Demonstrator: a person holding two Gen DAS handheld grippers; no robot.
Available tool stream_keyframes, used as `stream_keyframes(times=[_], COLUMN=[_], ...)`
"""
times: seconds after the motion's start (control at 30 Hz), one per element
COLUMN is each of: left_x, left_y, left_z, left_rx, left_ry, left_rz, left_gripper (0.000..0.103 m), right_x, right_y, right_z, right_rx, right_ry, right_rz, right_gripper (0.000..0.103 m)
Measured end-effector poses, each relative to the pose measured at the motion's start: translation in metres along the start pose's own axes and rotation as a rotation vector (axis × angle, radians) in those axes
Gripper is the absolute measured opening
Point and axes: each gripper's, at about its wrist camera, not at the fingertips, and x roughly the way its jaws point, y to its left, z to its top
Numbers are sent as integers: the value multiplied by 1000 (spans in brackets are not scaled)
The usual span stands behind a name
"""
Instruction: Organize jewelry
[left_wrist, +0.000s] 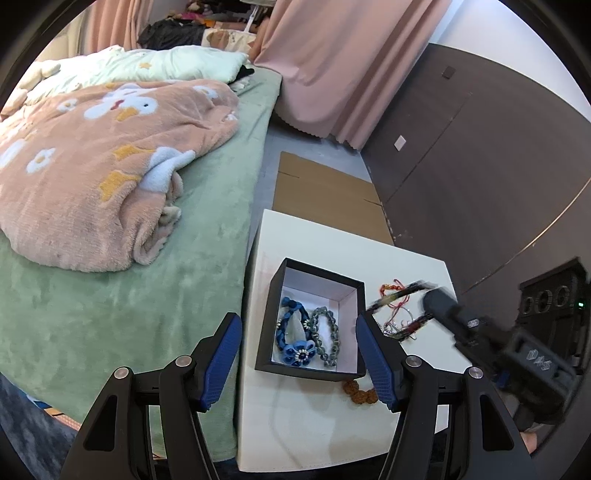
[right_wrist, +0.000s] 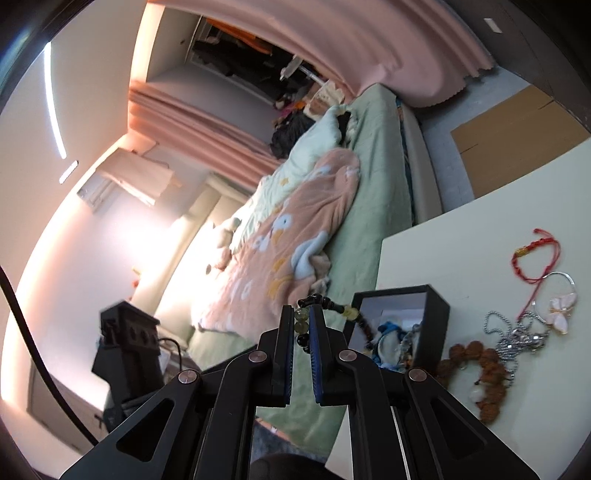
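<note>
A black box (left_wrist: 314, 325) with a white inside stands on the white table (left_wrist: 332, 243). It holds a blue flower bracelet (left_wrist: 293, 339) and a green bead bracelet (left_wrist: 327, 338). My left gripper (left_wrist: 299, 354) is open, its fingers on either side of the box. My right gripper (right_wrist: 302, 325) is shut on a dark bead bracelet (right_wrist: 325, 306) and holds it above the box (right_wrist: 402, 325); it shows blurred in the left wrist view (left_wrist: 402, 291). A brown bead bracelet (right_wrist: 476, 373), a silver chain (right_wrist: 513, 336), a red cord bracelet (right_wrist: 535, 258) and a butterfly bangle (right_wrist: 561, 306) lie on the table.
A bed (left_wrist: 129, 277) with a green sheet and a peach blanket (left_wrist: 96, 166) stands left of the table. Flat cardboard (left_wrist: 325, 192) lies on the floor beyond it. A dark wall panel (left_wrist: 480, 166) is on the right. A black device (right_wrist: 125, 350) stands low left in the right wrist view.
</note>
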Motion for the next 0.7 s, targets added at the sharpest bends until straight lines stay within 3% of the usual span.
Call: stream_keyframes(times=[0.03, 0.13, 0.23, 0.37, 0.7], left_x=[0, 0, -1, 1, 11], left_y=[-1, -1, 0, 5, -5], left_z=[-1, -2, -3, -5, -9], left_rx=[2, 9, 7, -12, -1], left_ry=[0, 1, 1, 6, 28], left_rz=[-1, -4, -2, 3, -14], left_gripper=[65, 65, 65, 65, 65], right_x=[6, 17, 8, 1, 9], right_y=[0, -15, -27, -45, -82], right_z=[-1, -4, -6, -9, -21], right_rx=[1, 49, 24, -2, 3], right_ry=[24, 106, 93, 178, 318], right_rz=[-30, -129, -264, -428, -609], right_gripper=[12, 58, 58, 58, 58])
